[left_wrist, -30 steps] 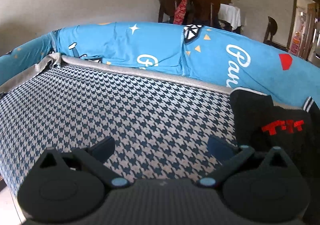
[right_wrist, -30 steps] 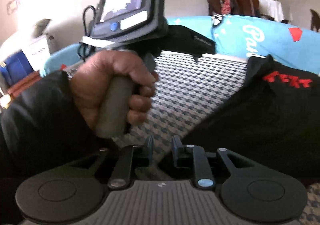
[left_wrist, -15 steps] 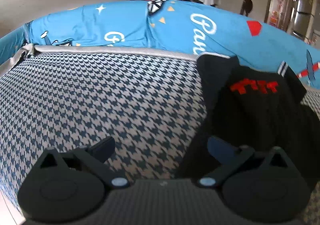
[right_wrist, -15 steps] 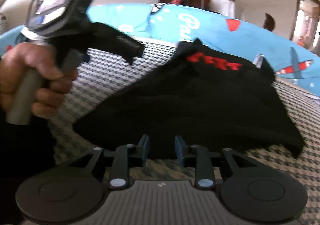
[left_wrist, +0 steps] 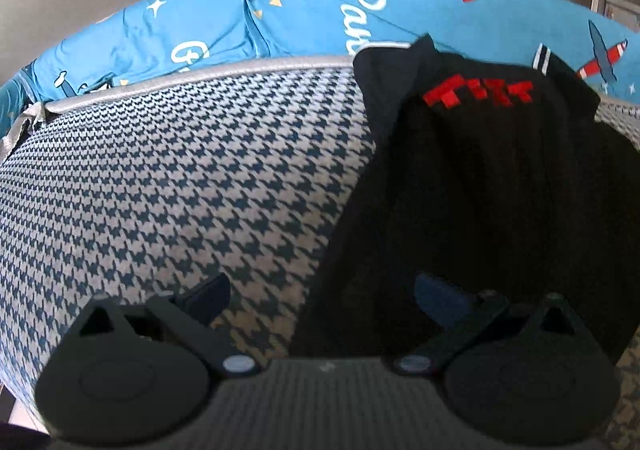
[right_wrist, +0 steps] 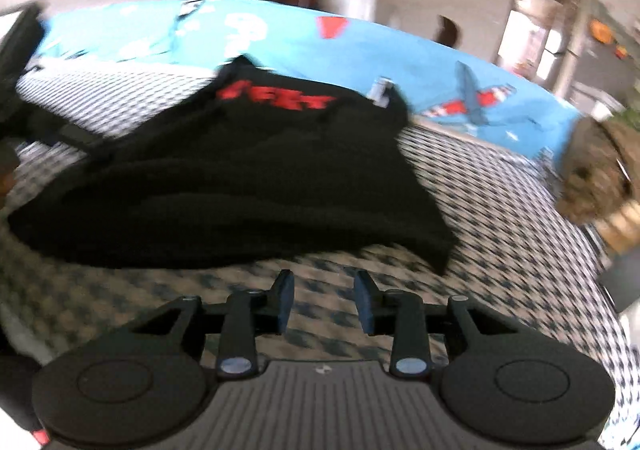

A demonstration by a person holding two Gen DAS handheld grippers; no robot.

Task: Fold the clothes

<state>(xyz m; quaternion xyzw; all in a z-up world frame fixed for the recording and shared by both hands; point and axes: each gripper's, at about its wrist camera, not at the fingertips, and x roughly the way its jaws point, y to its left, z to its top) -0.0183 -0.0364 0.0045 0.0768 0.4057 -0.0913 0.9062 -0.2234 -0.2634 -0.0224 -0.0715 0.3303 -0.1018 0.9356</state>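
Black shirt, seemingly ungripped

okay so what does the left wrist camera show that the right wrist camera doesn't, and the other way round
Only the left wrist view shows the left gripper, open wide, one finger over the garment and the other over the bed cover. Only the right wrist view shows the right gripper, open and empty above the bed cover, plus a brown fuzzy object at the far right; it is too blurred to identify. Both show the black garment with red lettering, the houndstooth bed cover and the blue printed sheet behind.
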